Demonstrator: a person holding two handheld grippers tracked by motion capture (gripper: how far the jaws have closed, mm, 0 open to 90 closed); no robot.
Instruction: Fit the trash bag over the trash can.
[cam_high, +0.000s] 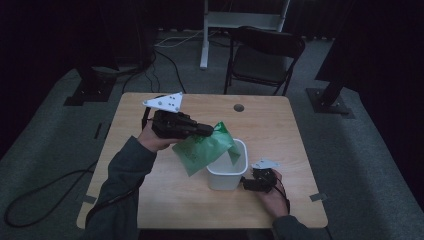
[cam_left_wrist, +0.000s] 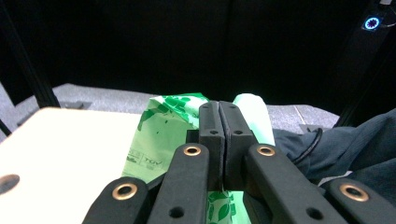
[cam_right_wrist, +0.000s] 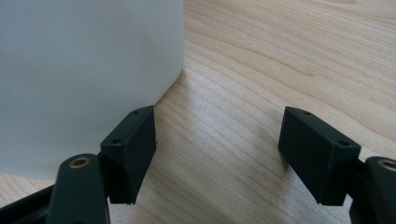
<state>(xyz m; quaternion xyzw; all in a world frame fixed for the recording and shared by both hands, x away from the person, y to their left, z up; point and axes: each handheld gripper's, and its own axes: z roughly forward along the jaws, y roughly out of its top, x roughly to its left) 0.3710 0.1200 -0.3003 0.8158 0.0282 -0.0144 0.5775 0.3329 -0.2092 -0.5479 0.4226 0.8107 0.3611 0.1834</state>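
Note:
A green plastic bag (cam_high: 202, 149) hangs above the table, pinched at its upper edge by my left gripper (cam_high: 209, 129), which is shut on it. Part of the bag drapes over the near-left rim of a small white bin (cam_high: 227, 176) and into its opening. In the left gripper view the bag (cam_left_wrist: 163, 126) spreads behind the closed jaws of the left gripper (cam_left_wrist: 218, 116). My right gripper (cam_high: 246, 184) rests low on the table beside the bin's right wall, open. In the right gripper view the bin's white wall (cam_right_wrist: 84, 70) is close to the left jaw of the right gripper (cam_right_wrist: 219, 140).
The wooden table (cam_high: 165, 200) has a round cable hole (cam_high: 239, 107) near its far edge. A dark folding chair (cam_high: 262, 60) and a white stand (cam_high: 205, 35) are behind the table. Black stand bases (cam_high: 330, 102) sit on the grey carpet at both sides.

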